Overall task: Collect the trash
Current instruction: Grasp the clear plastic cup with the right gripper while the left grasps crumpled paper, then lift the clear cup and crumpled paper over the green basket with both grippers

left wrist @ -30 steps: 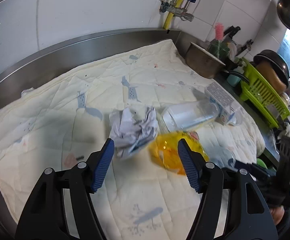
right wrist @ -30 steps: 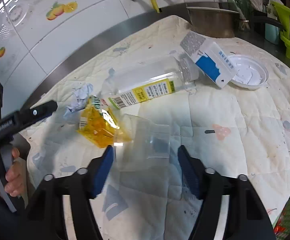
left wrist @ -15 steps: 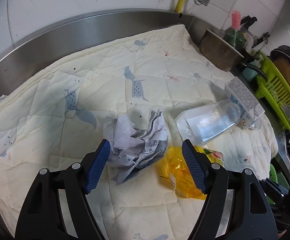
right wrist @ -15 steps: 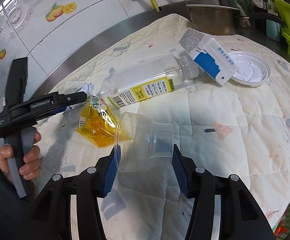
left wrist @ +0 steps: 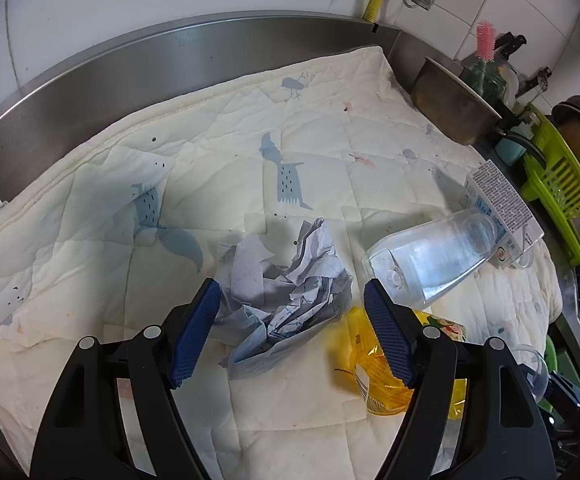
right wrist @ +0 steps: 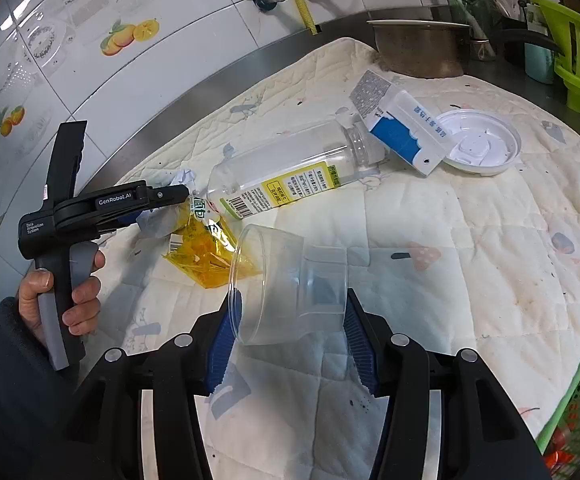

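Between the spread blue pads of the left gripper (left wrist: 292, 330), in the left wrist view, a crumpled grey-white paper wad (left wrist: 285, 292) lies on the cream quilted mat (left wrist: 101, 240), its near edge untouched by either pad; the yellow plastic wrapper (left wrist: 374, 368) is half hidden behind the right pad. In the right wrist view, the right gripper (right wrist: 287, 338) pinches a clear plastic cup (right wrist: 285, 280) on its side, while the clear labelled bottle (right wrist: 290, 174) lies beyond, the paper mostly hidden behind the left gripper.

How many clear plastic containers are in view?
2: the bottle lying on the quilt against the carton, and the cup between the right tongs.
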A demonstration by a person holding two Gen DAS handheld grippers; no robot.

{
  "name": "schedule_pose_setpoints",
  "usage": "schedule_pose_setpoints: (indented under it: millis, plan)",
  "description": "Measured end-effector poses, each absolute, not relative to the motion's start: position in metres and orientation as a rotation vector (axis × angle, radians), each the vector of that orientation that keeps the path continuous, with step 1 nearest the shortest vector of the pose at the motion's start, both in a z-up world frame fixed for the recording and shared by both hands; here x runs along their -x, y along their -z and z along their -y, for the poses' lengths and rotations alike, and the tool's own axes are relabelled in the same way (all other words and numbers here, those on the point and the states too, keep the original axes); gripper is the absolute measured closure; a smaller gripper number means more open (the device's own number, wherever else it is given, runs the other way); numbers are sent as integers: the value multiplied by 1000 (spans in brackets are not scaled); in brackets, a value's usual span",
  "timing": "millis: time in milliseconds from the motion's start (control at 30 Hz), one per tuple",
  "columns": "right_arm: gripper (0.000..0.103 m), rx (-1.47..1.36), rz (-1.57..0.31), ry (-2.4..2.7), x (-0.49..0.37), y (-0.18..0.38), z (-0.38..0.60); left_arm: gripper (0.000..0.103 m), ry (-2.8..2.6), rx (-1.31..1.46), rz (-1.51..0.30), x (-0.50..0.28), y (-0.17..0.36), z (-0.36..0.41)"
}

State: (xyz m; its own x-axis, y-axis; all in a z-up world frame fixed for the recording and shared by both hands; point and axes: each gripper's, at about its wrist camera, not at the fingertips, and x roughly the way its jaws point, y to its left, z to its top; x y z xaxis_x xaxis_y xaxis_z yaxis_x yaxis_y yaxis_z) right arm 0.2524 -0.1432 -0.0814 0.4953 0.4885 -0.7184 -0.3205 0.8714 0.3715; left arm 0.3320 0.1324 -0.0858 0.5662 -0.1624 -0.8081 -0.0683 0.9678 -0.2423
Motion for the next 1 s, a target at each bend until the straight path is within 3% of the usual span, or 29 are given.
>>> schedule_pose_setpoints:
  millis: [233,600,700,833,1000]
  plan:
    - [53,-213,-928,-488,-252,79,150,21,61,261,-983,-331,88,-134]
    - [53,-219,-920,-483,-249,78,155,21,60,235,-1001,-331,95,-131]
    - [53,-221,-919,-480,-247,77,157,37,73,256,-1011,-332,99,-132]
    - [53,-221,-915,-474,-241,76,164,47,79,265,-991,-328,98,-135]
    - [54,-231,-901,-464,-230,70,175,52,88,280,-957,-315,86,-139]
